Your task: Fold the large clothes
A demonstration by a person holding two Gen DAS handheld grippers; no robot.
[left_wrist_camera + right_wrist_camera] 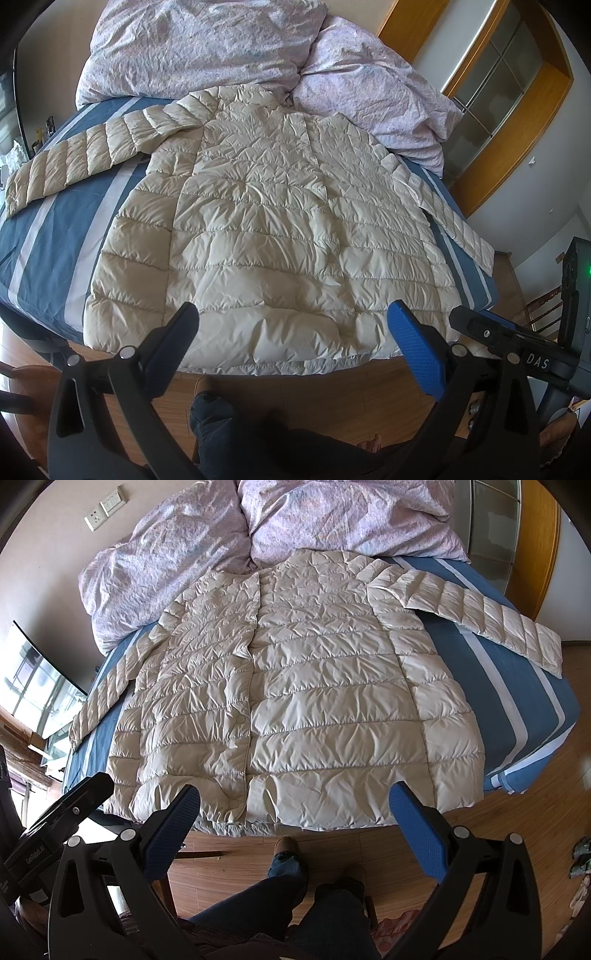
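Observation:
A cream quilted puffer jacket (266,229) (295,701) lies spread flat on the bed, front up, hem toward me and overhanging the near edge. Both sleeves stretch outward: one sleeve (85,158) runs to the left and the other sleeve (491,620) runs to the right. My left gripper (293,314) hovers open just above the hem, nothing between its blue pads. My right gripper (295,797) is open too, over the hem near the front placket. Neither gripper touches the jacket.
The bed has a blue sheet with white stripes (55,236) (517,686). A crumpled pink floral duvet (207,48) (192,554) is heaped at the head. A person's legs and shoe (288,853) stand on the wooden floor (517,830). A wooden-framed door (509,96) is at right.

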